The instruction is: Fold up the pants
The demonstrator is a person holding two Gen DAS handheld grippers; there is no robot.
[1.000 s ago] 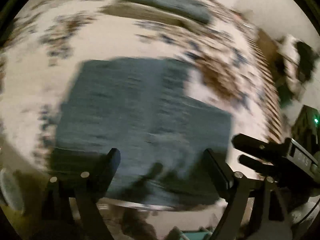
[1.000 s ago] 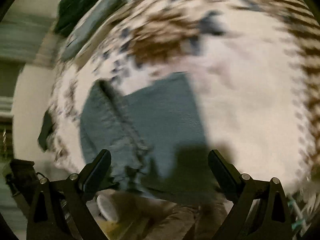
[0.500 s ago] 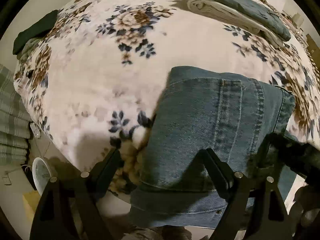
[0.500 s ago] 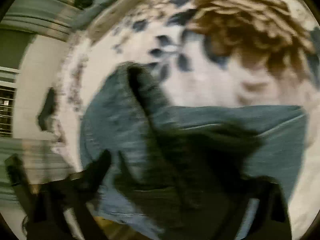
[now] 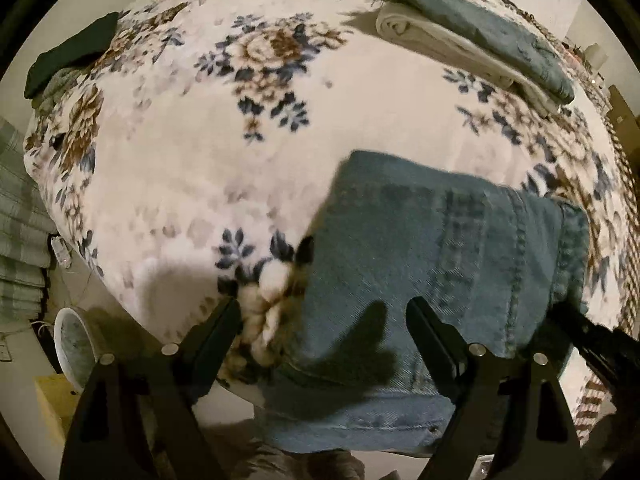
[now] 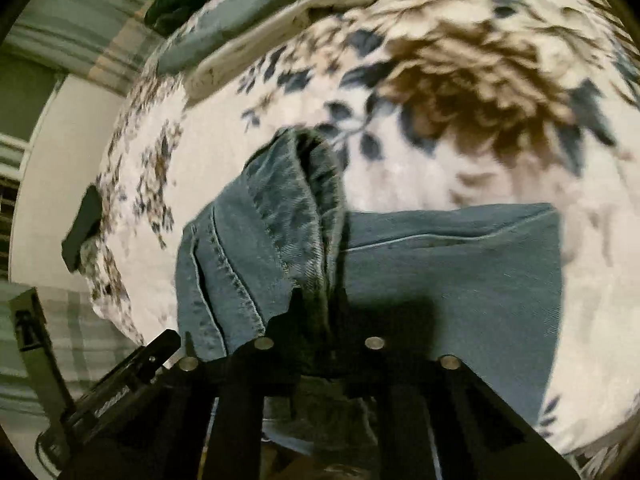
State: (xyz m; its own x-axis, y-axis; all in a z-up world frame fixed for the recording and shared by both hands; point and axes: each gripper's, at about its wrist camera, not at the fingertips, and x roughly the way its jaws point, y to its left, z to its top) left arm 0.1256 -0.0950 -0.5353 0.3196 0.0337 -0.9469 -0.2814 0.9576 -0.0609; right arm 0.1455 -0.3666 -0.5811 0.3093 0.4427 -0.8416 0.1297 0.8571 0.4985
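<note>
Folded blue jeans [image 5: 440, 248] lie at the near edge of a bed covered with a floral blanket [image 5: 240, 140]. My left gripper [image 5: 324, 312] hangs open just above their near left corner, one finger over the blanket and one over the denim, holding nothing. In the right wrist view the jeans [image 6: 440, 264] show a raised ridge of denim on their left side. My right gripper [image 6: 320, 304] is closing, and its fingers pinch that ridge between them. The right gripper [image 5: 592, 344] also shows at the jeans' right edge in the left wrist view.
At the back of the bed a grey-blue garment lies folded on a cream one [image 5: 480, 36]. A dark green garment [image 5: 72, 56] sits at the bed's far left edge. Below the near edge are a white round object [image 5: 76, 344] and a yellow box [image 5: 52, 400].
The right gripper's wide-open jaws have come together on a fold of the jeans. The left gripper has shifted from over the middle of the jeans to their left corner and stayed open.
</note>
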